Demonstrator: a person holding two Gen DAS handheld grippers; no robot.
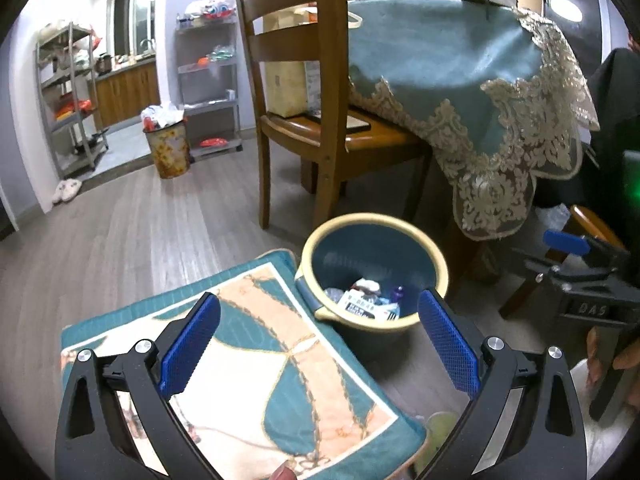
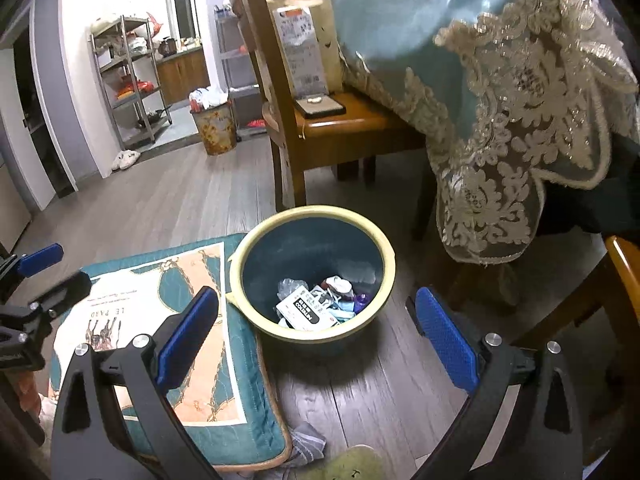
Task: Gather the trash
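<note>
The cushion [image 2: 168, 344] carried the words "LE PARD", seen upside down in the right wrist view above a small printed figure; a finer line of print beside it was too small to read. The right gripper's [image 1: 588, 276] black body bore the letters "DAS". A white and black box [image 2: 306, 312] in the bin [image 2: 320, 336] showed bold lettering that stayed illegible.

Trash [image 2: 316, 304] at the bin's [image 2: 256, 312] bottom lies jumbled, mostly unidentifiable.

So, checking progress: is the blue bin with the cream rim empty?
No, the blue bin with the cream rim holds a white box and wrappers.
</note>
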